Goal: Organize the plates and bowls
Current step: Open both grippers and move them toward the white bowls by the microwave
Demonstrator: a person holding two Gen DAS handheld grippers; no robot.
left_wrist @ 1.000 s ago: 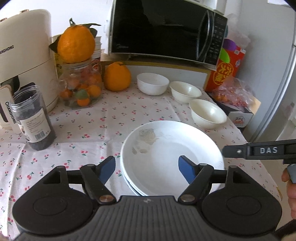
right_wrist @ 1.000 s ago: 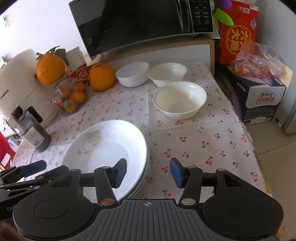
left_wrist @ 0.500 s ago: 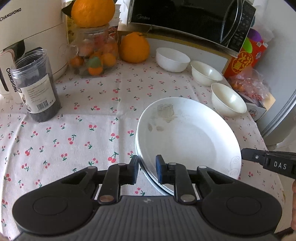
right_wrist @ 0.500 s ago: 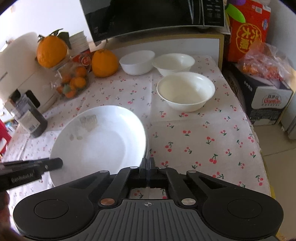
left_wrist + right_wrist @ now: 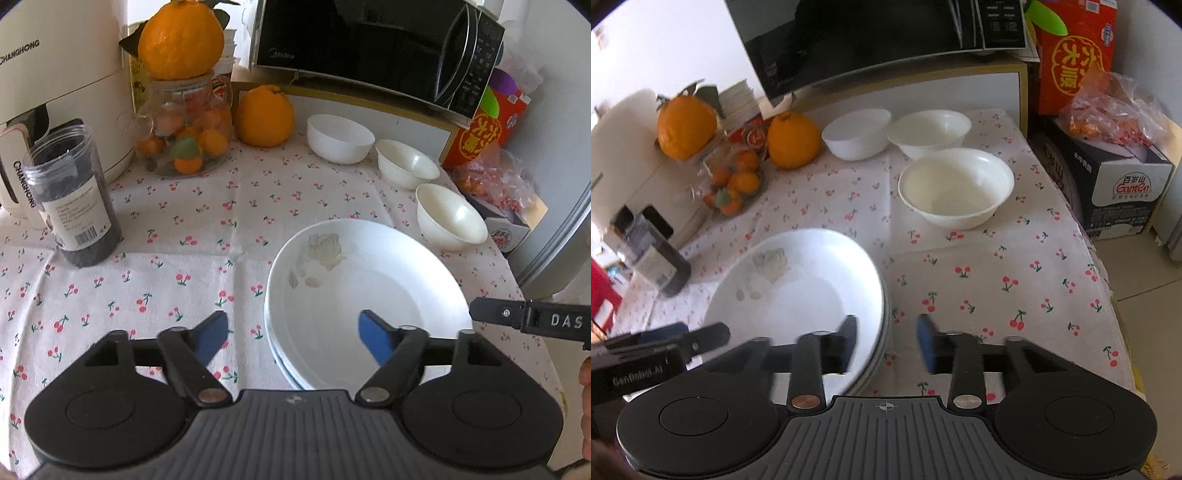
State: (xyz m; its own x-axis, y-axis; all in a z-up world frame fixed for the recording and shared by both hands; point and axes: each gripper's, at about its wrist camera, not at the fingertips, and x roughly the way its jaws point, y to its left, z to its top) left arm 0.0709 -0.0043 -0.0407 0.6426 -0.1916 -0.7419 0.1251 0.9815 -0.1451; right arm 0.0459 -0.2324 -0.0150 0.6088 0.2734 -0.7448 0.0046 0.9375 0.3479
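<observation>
A stack of white plates (image 5: pixel 369 291) (image 5: pixel 798 291) lies on the cherry-print tablecloth (image 5: pixel 166 258), the top plate smeared near its far rim. Three white bowls (image 5: pixel 338 142) (image 5: pixel 406 168) (image 5: pixel 450 218) stand apart behind it; in the right wrist view they are bowls (image 5: pixel 857 133) (image 5: pixel 929 133) (image 5: pixel 956 188). My left gripper (image 5: pixel 293 332) hovers over the stack's left rim, jaws opening, pads touching nothing. My right gripper (image 5: pixel 886 332) hovers over the stack's right rim, jaws opening, nothing pressed. Each gripper shows in the other's view: the right gripper (image 5: pixel 532 321) and the left gripper (image 5: pixel 665 347).
A microwave (image 5: pixel 369 48) sits on a shelf at the back. A white air fryer (image 5: pixel 55 92), a dark-filled jar (image 5: pixel 74 199), a glass jar of small oranges (image 5: pixel 184 136) and a large orange (image 5: pixel 264 114) stand at the left. A red box (image 5: pixel 1071 55) and carton (image 5: pixel 1119 184) flank the table's right edge.
Both grippers stood open a second ago, shut on nothing half a second ago, and now stand open again. The plates and bowls have not moved.
</observation>
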